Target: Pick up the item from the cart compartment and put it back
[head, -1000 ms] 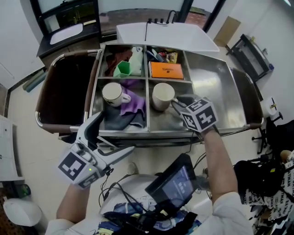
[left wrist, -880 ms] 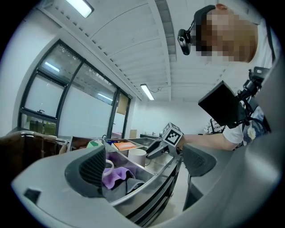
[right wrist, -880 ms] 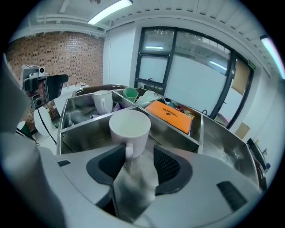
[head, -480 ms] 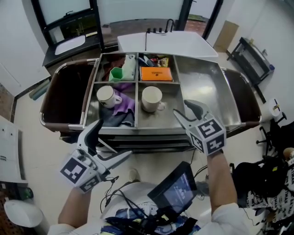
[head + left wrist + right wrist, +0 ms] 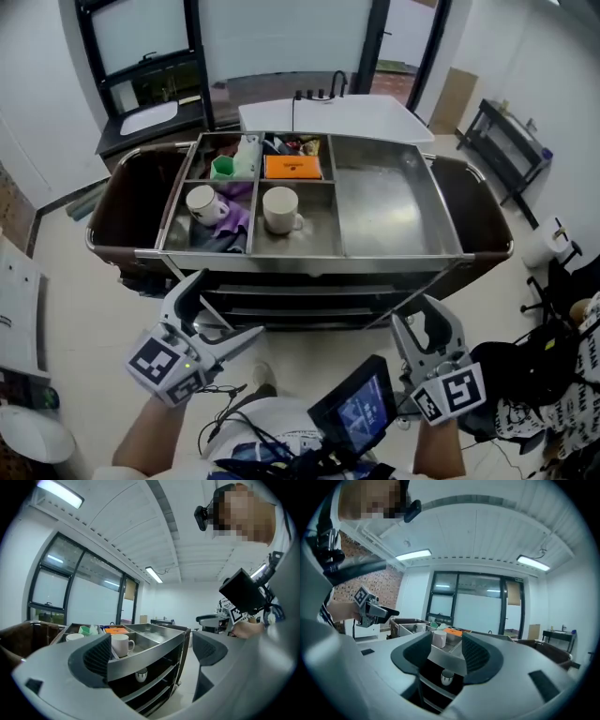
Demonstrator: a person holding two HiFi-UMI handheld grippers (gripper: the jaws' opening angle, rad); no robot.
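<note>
A white mug (image 5: 280,210) stands upright in the front middle compartment of the steel cart (image 5: 309,262). It also shows in the left gripper view (image 5: 121,645) and in the right gripper view (image 5: 439,638). My right gripper (image 5: 424,324) hangs open in front of the cart, well short of it, with nothing between its jaws (image 5: 446,656). My left gripper (image 5: 225,307) is open and empty too, low at the front left (image 5: 150,653).
A second mug (image 5: 203,202) on purple and grey cloths (image 5: 234,218) fills the front left compartment. Behind are a green cup (image 5: 222,168) and an orange box (image 5: 292,167). The wide right compartment (image 5: 384,202) is bare steel. A tablet (image 5: 361,412) sits near my body.
My right gripper was shut at the white mug a second ago; it let go and drew back out of the cart. The mug stays in its compartment. Both grippers now sit farther from the cart.
</note>
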